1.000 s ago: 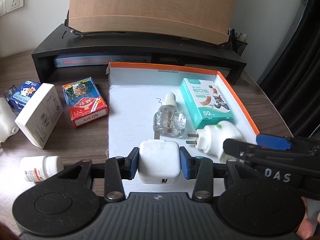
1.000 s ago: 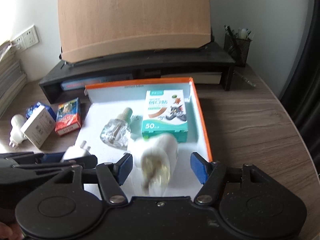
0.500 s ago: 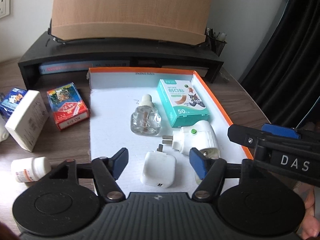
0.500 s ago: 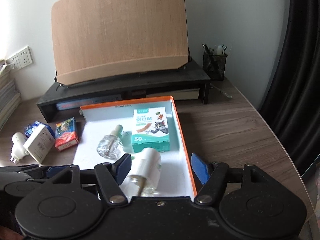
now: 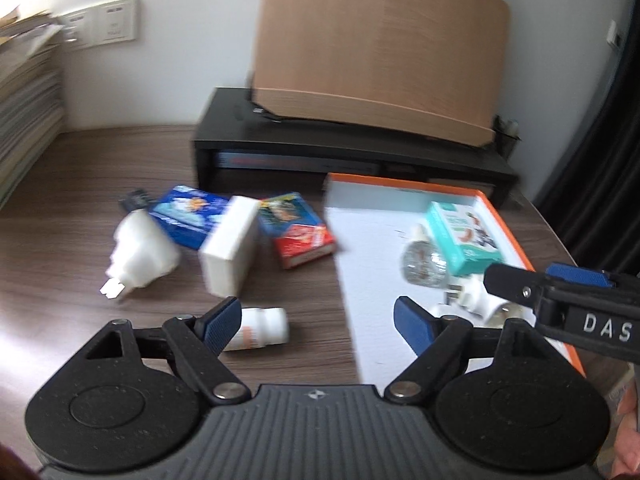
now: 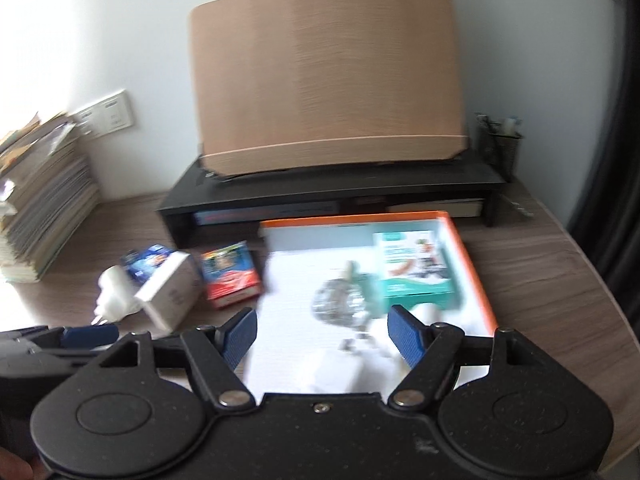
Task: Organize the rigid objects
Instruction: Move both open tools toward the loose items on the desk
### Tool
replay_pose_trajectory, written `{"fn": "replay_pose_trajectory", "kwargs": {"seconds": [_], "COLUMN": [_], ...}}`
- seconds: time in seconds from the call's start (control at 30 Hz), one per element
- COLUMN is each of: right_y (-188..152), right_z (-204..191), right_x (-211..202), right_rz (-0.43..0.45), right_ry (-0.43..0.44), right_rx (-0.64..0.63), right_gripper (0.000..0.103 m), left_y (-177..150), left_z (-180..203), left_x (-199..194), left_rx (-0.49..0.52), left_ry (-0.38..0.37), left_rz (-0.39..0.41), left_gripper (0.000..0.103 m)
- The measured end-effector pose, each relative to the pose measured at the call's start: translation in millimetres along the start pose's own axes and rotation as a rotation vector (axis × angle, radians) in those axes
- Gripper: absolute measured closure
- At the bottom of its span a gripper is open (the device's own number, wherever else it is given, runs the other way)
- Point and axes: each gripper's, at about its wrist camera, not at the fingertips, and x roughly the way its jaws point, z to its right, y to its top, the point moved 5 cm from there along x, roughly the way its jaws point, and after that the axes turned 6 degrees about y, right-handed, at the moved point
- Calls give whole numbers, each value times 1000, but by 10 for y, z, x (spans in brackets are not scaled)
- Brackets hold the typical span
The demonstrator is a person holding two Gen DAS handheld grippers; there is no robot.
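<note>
Loose items on desk, left of tray: white plug-in unit (image 5: 138,248), blue box (image 5: 188,216), white carton (image 5: 230,246), red card box (image 5: 296,230), pill bottle (image 5: 260,330).

Left gripper (image 5: 316,326): jaws opening, wide, nothing between pads. The pill bottle lies on its side just past the left pad, long axis crosswise; this hand is nearer.

Orange-rimmed tray (image 6: 472,264) holds the glass bottle (image 6: 340,304) and teal box (image 6: 412,268).

Right gripper (image 6: 320,338): jaws opening, wide, empty, above the tray.
</note>
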Motion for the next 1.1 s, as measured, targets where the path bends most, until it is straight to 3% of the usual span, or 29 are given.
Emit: {"fn": "replay_pose_trajectory", "kwargs": {"seconds": [0.5,1.1], "right_y": [-52,-63], "right_z": [-764,-946], "right_x": [187,287], "right_rz": [-41,-60], "right_ry": [79,66], "right_rx": [-66,-75], "right_gripper": [17,17], "left_y": [10,80], "left_z": [-842,-1147], "left_x": [-167,-51], "left_rx": [-93,-112], "left_ry": [92,104], "left_rz": [9,-7], "left_gripper": [18,17]}}
